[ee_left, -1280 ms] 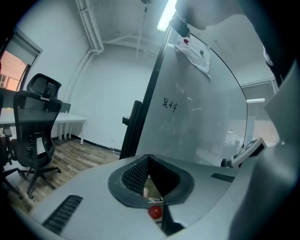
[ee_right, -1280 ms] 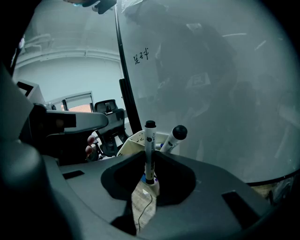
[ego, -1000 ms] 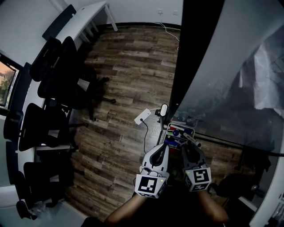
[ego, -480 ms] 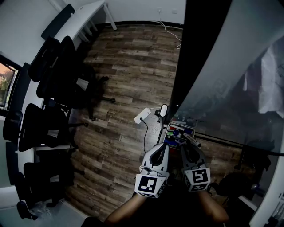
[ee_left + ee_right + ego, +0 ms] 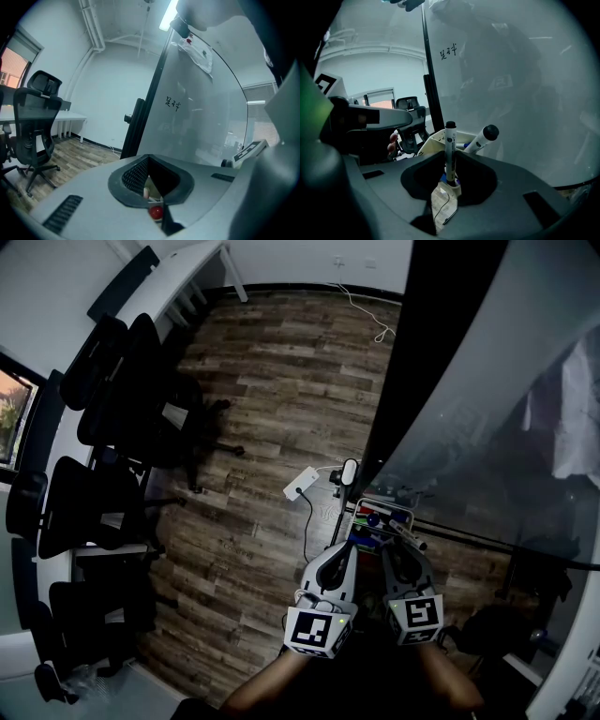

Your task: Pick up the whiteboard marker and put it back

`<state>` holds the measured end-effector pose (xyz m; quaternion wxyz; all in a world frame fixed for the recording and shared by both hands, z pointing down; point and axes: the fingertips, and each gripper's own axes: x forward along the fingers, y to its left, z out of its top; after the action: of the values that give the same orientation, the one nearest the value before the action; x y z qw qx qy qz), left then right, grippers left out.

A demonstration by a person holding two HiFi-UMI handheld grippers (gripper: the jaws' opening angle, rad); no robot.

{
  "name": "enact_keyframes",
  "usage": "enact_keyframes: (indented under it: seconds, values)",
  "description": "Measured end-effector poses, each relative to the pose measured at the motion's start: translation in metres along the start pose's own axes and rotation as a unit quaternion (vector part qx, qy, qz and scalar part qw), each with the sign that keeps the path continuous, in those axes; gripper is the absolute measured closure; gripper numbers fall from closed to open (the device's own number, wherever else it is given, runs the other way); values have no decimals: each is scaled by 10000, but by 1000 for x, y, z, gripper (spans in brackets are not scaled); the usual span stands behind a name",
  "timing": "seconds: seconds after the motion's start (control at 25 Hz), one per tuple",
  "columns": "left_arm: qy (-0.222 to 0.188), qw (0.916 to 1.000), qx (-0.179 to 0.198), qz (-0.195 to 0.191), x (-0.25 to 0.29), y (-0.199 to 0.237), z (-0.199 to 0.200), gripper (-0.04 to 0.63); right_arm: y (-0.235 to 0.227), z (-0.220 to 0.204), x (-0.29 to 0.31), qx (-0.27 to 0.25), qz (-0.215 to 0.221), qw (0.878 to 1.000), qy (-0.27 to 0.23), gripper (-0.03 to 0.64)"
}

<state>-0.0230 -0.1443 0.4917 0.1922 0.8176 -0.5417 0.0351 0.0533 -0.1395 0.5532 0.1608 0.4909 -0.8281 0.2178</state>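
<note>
A whiteboard marker [image 5: 450,150] with a black cap stands upright between the jaws of my right gripper [image 5: 451,183], which is shut on its lower end. These jaws have just been opening slightly, with the marker still between them. In the head view the marker [image 5: 410,539] sticks out past the right gripper [image 5: 395,547] over the marker tray [image 5: 401,517] at the foot of the whiteboard [image 5: 487,409]. A second black-capped marker [image 5: 483,138] leans in the tray [image 5: 433,138]. My left gripper [image 5: 348,555] hangs beside the right one, shut and holding nothing; a red cap [image 5: 156,212] shows below its jaws.
Several black office chairs [image 5: 112,399] line the left side of the wooden floor. A white power strip [image 5: 302,485] with a cable lies on the floor near the tray. A white table [image 5: 187,277] stands at the far wall. The whiteboard's dark post [image 5: 394,381] rises just behind the tray.
Both grippers stay where they were beside the tray. Only the head view has shifted a little.
</note>
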Motion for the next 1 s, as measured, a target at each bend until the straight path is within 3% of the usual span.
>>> enact_keyframes:
  seconds: [1.0]
  values:
    - [-79, 9999, -1, -85, -3, -2, 6, 589, -8, 4, -5, 95, -180, 9997, -160, 540]
